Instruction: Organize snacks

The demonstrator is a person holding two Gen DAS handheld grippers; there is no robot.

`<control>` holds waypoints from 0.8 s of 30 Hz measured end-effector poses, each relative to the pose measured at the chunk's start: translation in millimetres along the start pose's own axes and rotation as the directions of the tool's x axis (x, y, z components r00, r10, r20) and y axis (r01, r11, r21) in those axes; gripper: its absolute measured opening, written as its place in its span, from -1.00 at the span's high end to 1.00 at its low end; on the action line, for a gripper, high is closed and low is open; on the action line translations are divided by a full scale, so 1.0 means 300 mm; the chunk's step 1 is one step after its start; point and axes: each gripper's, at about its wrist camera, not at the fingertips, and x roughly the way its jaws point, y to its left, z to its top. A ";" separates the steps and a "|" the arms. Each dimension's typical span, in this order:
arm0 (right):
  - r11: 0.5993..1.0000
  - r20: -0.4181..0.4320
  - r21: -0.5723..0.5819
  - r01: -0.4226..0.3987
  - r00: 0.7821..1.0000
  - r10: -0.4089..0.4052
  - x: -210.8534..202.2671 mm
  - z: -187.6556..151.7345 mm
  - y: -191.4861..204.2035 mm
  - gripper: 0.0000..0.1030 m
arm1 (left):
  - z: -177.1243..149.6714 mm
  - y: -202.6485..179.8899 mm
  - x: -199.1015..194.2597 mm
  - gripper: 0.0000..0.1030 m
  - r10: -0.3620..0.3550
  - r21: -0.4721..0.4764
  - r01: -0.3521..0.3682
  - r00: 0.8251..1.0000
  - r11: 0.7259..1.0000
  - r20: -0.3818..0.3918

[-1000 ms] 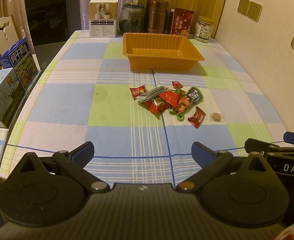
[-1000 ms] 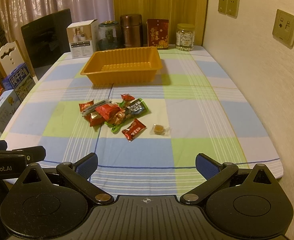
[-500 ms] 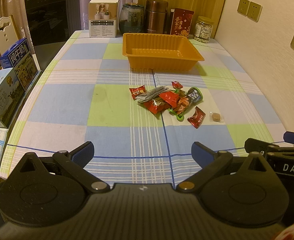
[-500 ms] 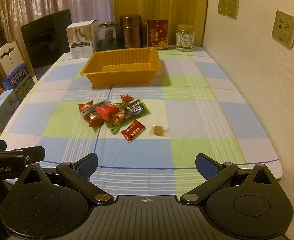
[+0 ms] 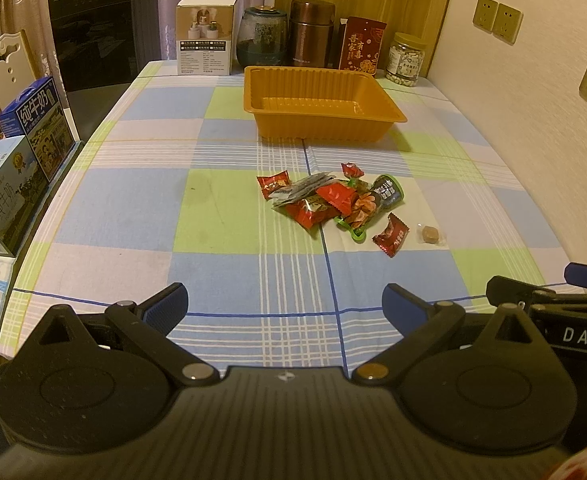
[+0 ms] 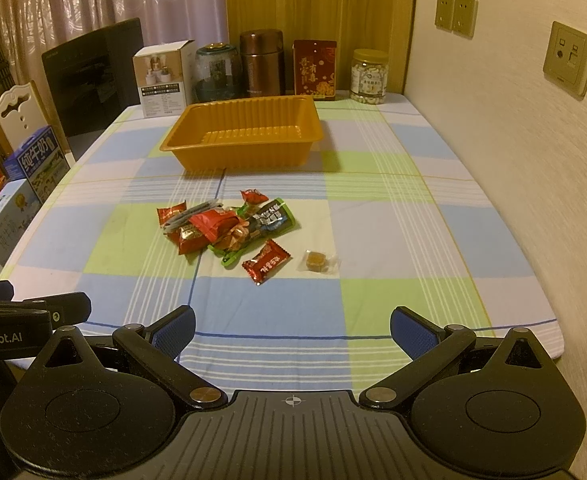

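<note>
At the bottom of each view, the left gripper [image 5: 284,304] and the right gripper [image 6: 292,328] are being held wide apart, gripping nothing. In the middle, the snack pile [image 6: 229,226] is lying on the checked tablecloth [image 6: 393,240]. Higher up, the orange tray [image 6: 245,138] is sitting empty.

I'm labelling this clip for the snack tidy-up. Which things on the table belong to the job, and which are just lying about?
Belongs to the job:
- snack pile
- red candy
- clear-wrapped brown sweet
- orange tray, empty
- left tool and right tool, both open

Just lying about:
- white box
- dark jar
- brown flask
- red packet
- nut jar
</note>
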 end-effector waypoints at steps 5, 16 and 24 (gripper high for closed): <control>1.000 0.001 -0.001 0.000 1.000 0.000 0.000 -0.001 0.001 -1.00 | -0.002 0.000 0.001 -0.99 0.000 -0.001 0.000 1.000 1.000 0.001; 1.000 0.002 -0.001 0.001 1.000 -0.001 -0.002 0.003 0.000 -1.00 | -0.002 0.001 0.001 -0.99 -0.001 -0.001 0.001 1.000 1.000 0.001; 1.000 0.002 0.000 0.000 1.000 0.000 0.001 0.010 -0.004 -1.00 | -0.002 0.000 0.001 -0.99 -0.004 -0.001 0.004 1.000 1.000 0.000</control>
